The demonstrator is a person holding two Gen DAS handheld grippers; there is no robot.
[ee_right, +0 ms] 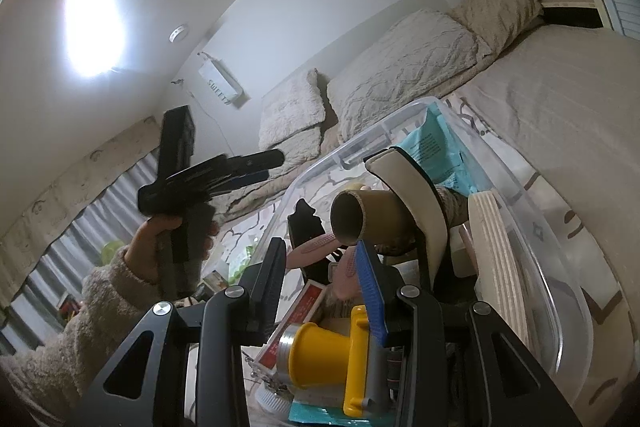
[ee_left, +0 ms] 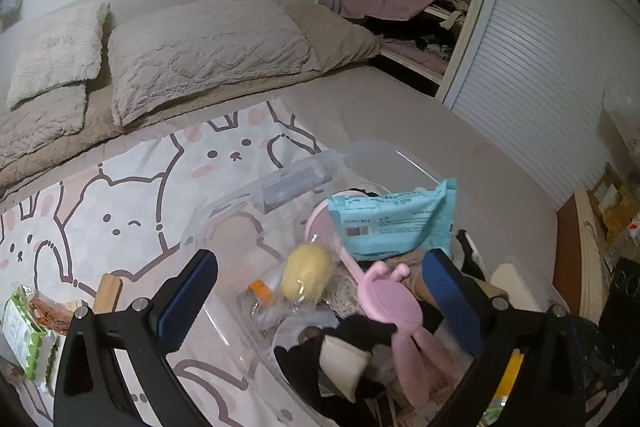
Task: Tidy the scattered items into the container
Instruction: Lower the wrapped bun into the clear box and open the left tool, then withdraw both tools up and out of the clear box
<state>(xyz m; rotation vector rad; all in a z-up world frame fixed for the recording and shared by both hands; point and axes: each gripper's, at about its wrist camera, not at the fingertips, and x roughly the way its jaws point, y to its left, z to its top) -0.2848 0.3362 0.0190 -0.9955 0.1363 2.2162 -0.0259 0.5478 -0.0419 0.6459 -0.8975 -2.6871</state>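
Drop-off step over the container (ee_left: 404, 157): left claw (ee_left: 320, 283) spread wide, empty, pink comb (ee_left: 380, 297) lying loose between its jaws. Right claw (ee_right: 320, 267) part-closed, grip unclear. Next: swing left to snack packet (ee_left: 24, 331) outside, on bed.

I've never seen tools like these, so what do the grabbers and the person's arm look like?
Each is a black angular frame with silver round bolts and two flat fingers faced with ribbed blue pads: the left gripper and the right gripper. The hand wears a fuzzy beige fleece sleeve.
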